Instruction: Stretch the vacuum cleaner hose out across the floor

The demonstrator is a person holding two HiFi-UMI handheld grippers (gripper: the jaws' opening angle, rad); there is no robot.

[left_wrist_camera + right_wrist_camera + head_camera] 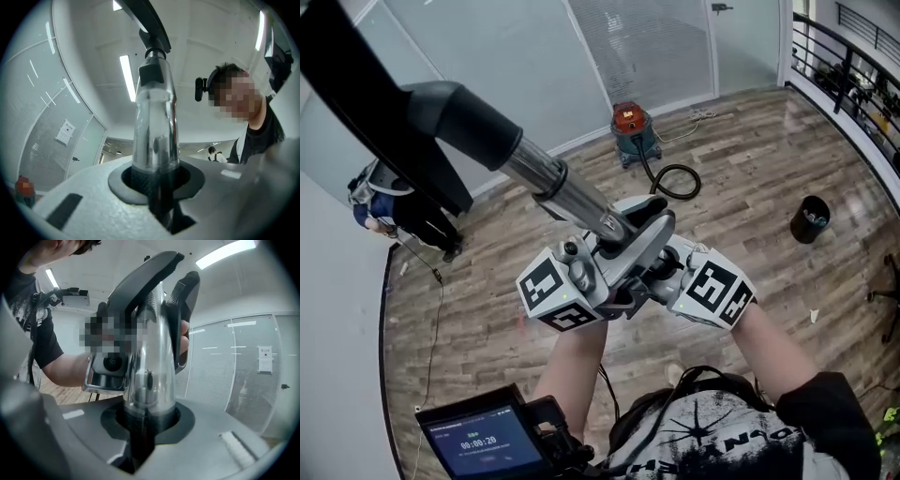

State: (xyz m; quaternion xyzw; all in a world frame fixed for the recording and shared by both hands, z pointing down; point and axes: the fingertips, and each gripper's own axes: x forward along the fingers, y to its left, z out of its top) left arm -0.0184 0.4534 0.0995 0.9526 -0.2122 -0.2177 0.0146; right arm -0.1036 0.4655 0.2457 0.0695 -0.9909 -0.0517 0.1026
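The left claw (157, 185) and right claw (142, 425) both clamp the shiny chrome wand tube (567, 192).
Each sits partly closed, pads on the tube; the black hose (654, 180) lies looped on the wooden floor (750, 141) beyond them. A hard pull could tip the red-lidded canister (630, 127), or the smooth metal could slip.

Left gripper (602, 246) and right gripper (649, 272) close together, fingers clamped.

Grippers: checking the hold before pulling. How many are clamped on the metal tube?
2: the left gripper and the right gripper, side by side on the tube. Neither is hidden.
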